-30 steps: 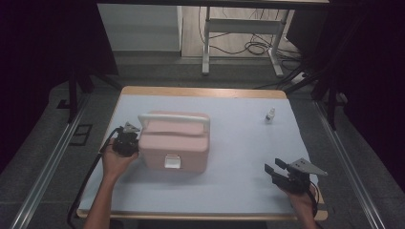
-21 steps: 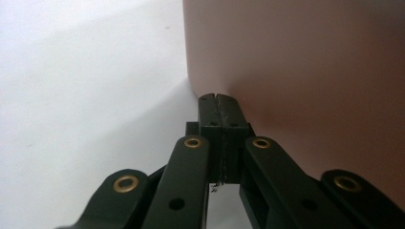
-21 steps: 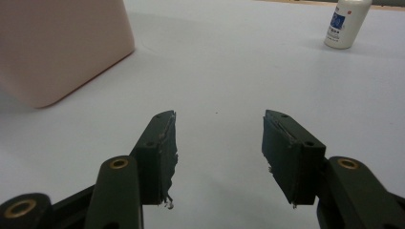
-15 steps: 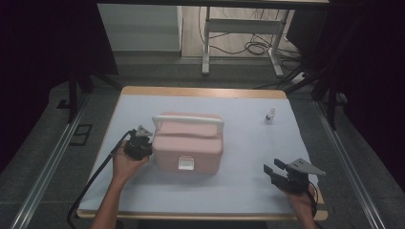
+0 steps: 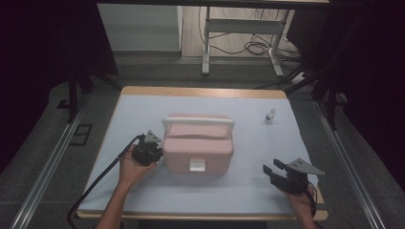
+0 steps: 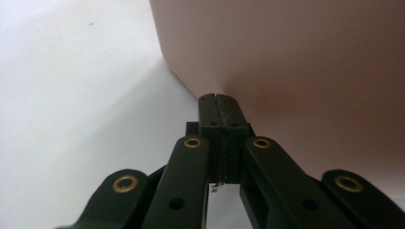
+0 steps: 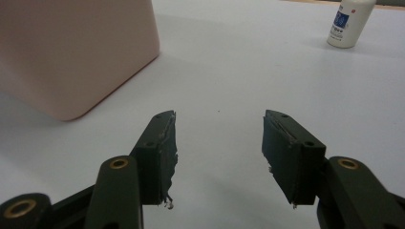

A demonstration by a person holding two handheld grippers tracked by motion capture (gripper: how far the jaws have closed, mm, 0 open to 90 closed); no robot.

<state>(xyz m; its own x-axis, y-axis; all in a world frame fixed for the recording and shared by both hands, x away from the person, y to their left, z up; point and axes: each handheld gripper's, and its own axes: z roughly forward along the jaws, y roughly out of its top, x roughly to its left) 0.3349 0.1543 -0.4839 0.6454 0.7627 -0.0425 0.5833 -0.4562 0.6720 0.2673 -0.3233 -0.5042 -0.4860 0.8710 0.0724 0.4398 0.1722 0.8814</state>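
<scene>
A pink plastic box with rounded corners, a white carrying handle across its lid and a pale latch on its front (image 5: 198, 149) stands near the middle of the desk (image 5: 143, 109), which is covered by a light bluish-white sheet with a wooden edge showing along the far side. The left gripper (image 5: 152, 151) is at the box's left side, its jaws clenched together with nothing between them. In the left gripper view the joined tips (image 6: 219, 102) sit right against the pink wall (image 6: 296, 71), low down near the corner; they look to be touching it, though the close, shadowed angle leaves that a little uncertain.

The right gripper (image 5: 270, 170) is held near the front right corner of the desk, well apart from the box, its jaws released and spread wide over bare sheet. In the right gripper view the gap between the jaws (image 7: 217, 145) holds nothing, and the box's rounded corner (image 7: 76, 52) shows at the upper left.

A small white plastic bottle with a blue label (image 5: 270, 116) stands upright toward the far right of the desk, apart from everything else.
</scene>
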